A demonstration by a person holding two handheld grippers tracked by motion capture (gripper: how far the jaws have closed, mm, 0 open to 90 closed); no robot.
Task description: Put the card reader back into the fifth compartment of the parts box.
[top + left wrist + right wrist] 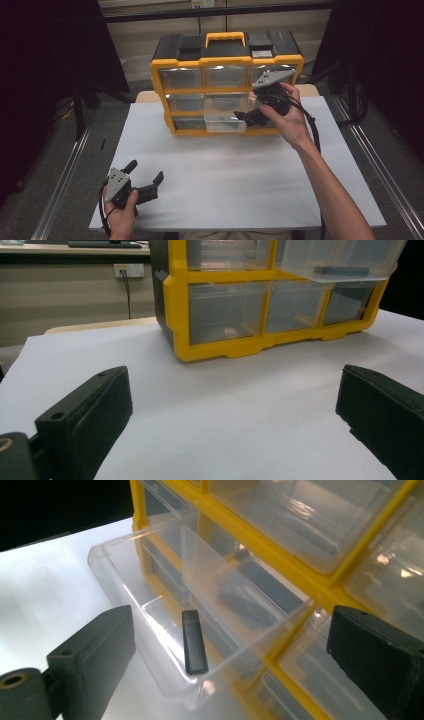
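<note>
1. Holding our left claw [146, 183] low over the white bench [225, 170], we keep its jaws spread wide with nothing between them.
2. Ahead of it stands the yellow drawer cabinet [227, 90].
3. Our right claw [248, 113], jaws apart, hangs at the pulled-out clear drawer [150, 615].
4. Just beyond its jaws, a small black stick [194, 641] lies on the drawer floor.

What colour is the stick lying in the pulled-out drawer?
Black; the stick shows best in the right gripper view, inside the clear drawer.
</note>
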